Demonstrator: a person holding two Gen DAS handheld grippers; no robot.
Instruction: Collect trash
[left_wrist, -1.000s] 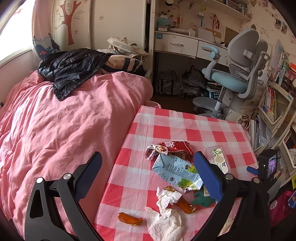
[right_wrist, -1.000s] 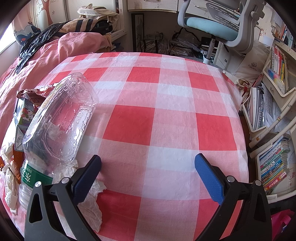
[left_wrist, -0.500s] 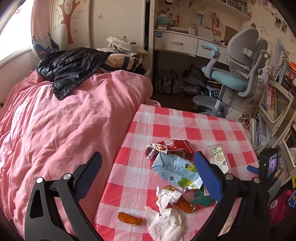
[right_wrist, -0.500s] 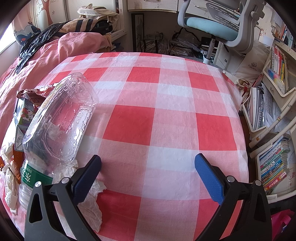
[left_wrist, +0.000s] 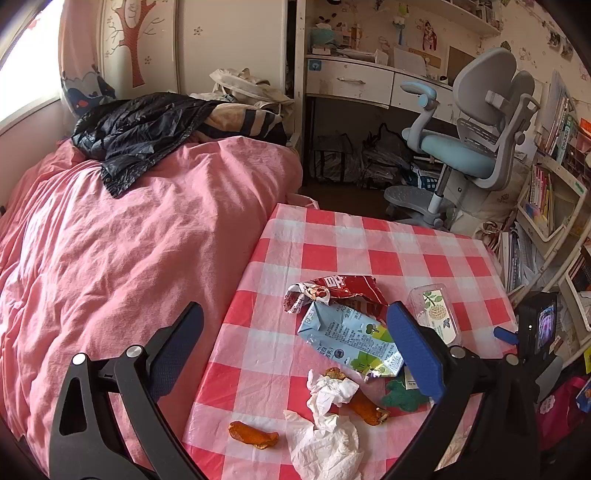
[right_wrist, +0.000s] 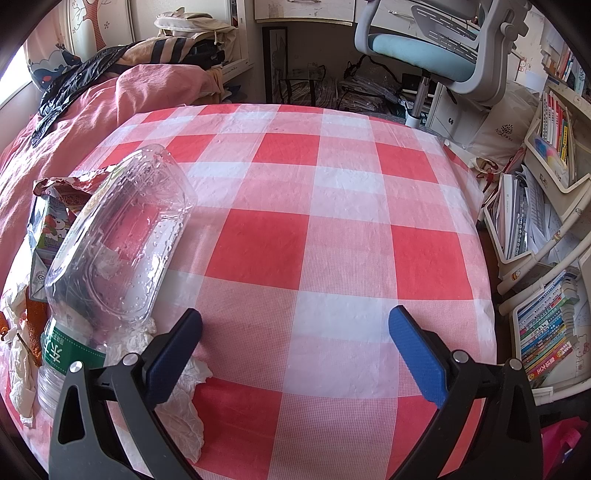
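Trash lies on the red-checked tablecloth (left_wrist: 332, 254): a red snack wrapper (left_wrist: 332, 290), a flattened blue carton (left_wrist: 351, 339), crumpled white tissue (left_wrist: 325, 435), two orange food scraps (left_wrist: 253, 435), a green scrap (left_wrist: 402, 395) and a clear plastic container (left_wrist: 434, 312). My left gripper (left_wrist: 295, 347) is open and empty above the table's left part. My right gripper (right_wrist: 295, 343) is open and empty, low over the cloth (right_wrist: 332, 229). To its left lie the clear container (right_wrist: 122, 236), a plastic bottle with a green label (right_wrist: 66, 354) and tissue (right_wrist: 184, 406).
A pink-covered bed (left_wrist: 110, 258) with a black jacket (left_wrist: 140, 133) borders the table on the left. A grey and blue office chair (left_wrist: 469, 147) and a desk (left_wrist: 351, 81) stand behind. Bookshelves (right_wrist: 543, 206) stand to the right.
The left gripper has drawn back and risen slightly, so the table looks a little farther. The right gripper has not moved.
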